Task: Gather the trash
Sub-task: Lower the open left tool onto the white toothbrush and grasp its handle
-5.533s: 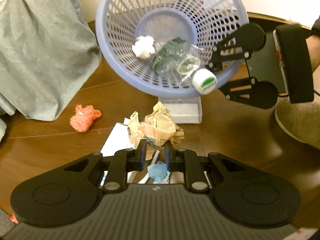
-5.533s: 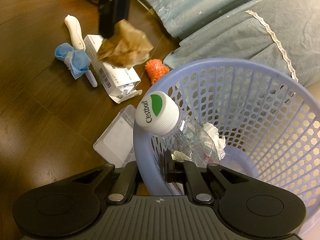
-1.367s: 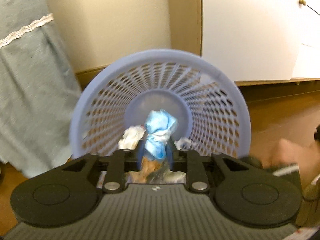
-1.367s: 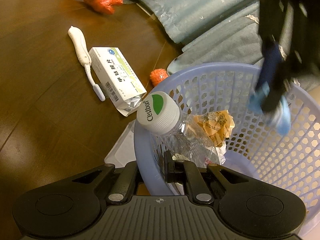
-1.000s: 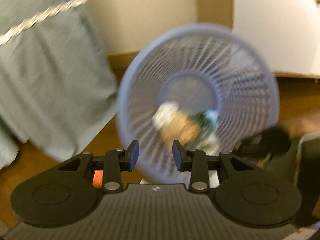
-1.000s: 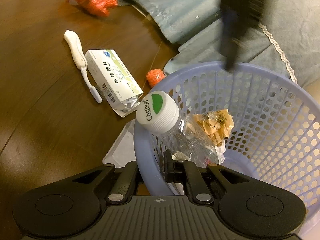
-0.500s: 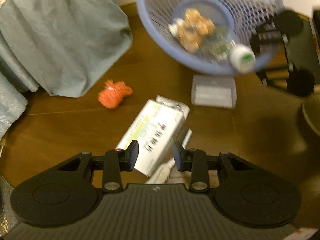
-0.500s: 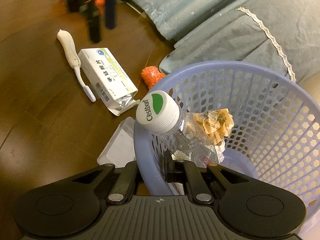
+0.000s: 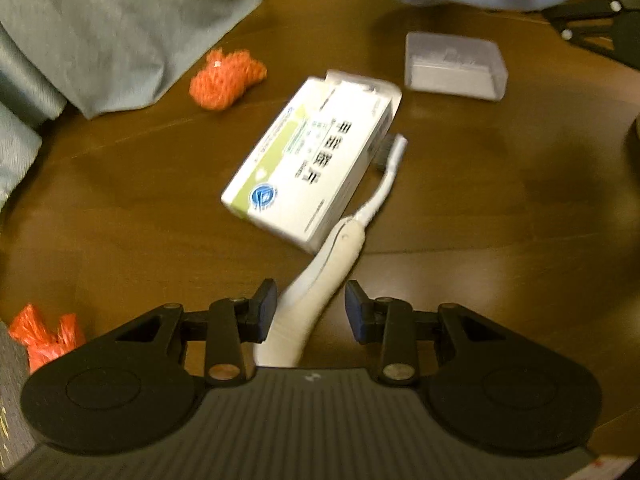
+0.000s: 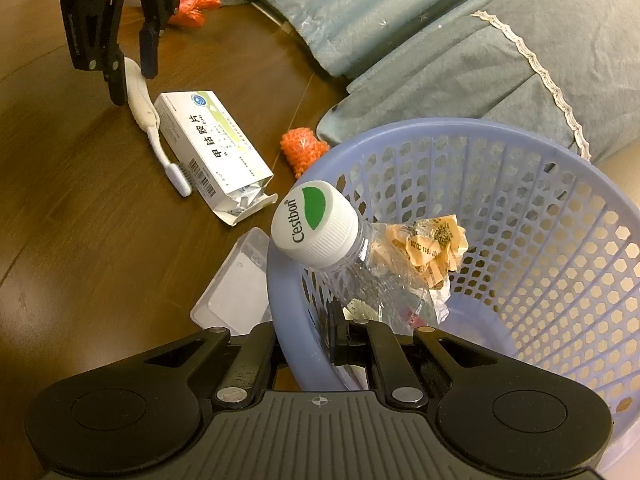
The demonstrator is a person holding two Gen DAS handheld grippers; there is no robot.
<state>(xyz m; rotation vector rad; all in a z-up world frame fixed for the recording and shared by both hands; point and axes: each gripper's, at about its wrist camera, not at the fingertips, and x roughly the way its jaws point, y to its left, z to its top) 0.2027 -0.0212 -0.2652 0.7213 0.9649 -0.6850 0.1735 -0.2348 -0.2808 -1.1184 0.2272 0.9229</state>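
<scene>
The basket (image 10: 532, 216) already holds a crushed bottle (image 10: 360, 272) and a crumpled yellow wrapper (image 10: 432, 244). Outside it, on the table (image 9: 500, 208), remain a toothbrush (image 9: 332, 256), a medicine box (image 9: 308, 164), a clear case (image 9: 454, 66) nearest the basket, and two orange scraps (image 9: 226, 78). The right hand-held gripper (image 10: 308, 344) is clenched on the basket rim. The left hand-held gripper (image 9: 310, 312), which was at the basket releasing a blue wad (now out of sight), stands released astride the toothbrush handle.
</scene>
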